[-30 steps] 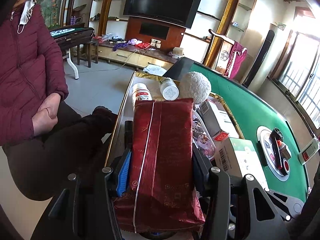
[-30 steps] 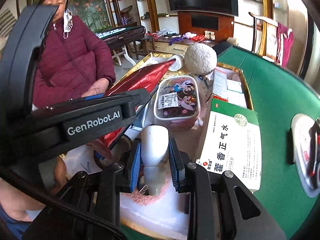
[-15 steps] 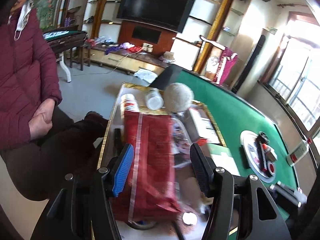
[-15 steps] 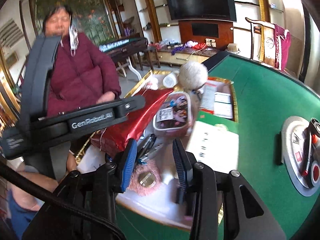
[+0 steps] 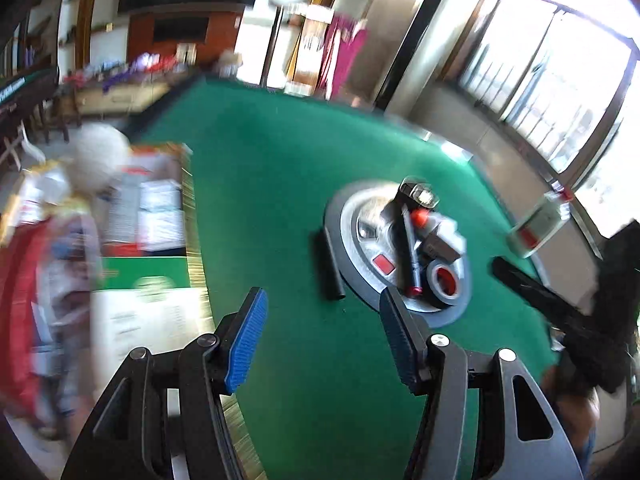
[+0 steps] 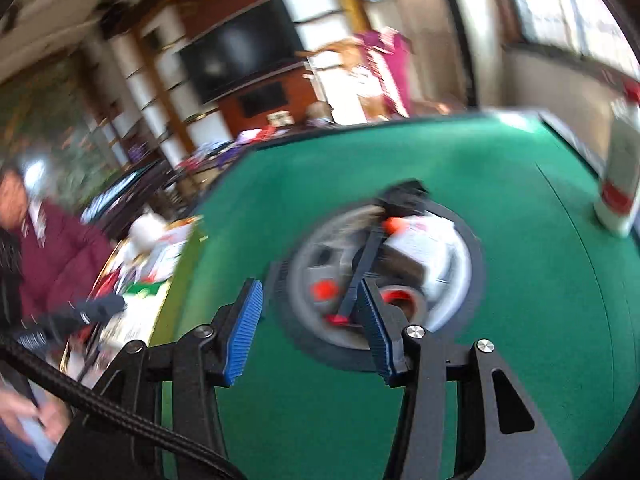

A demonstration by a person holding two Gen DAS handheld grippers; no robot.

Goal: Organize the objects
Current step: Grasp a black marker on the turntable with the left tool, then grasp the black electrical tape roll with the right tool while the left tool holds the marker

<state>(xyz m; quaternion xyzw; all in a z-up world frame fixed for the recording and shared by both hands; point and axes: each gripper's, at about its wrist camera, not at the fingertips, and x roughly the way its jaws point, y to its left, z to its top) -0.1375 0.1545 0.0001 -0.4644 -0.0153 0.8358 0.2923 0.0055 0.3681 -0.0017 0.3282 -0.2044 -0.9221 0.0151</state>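
Observation:
Both grippers are open and empty above the green felt table. My left gripper points at a round grey dish that holds a pen, a roll of tape and small items. The gold-rimmed tray with the red packet, white fluffy ball and boxes lies blurred at the far left. My right gripper hovers over the same dish, which is blurred. The tray shows at the left.
A black tube lies beside the dish. A white bottle with a red label stands at the table's right edge and also shows in the right wrist view. A person in a maroon jacket sits at the left.
The left gripper released the red packet and the right released the white bottle. Both have swung right, away from the tray, to face the grey dish.

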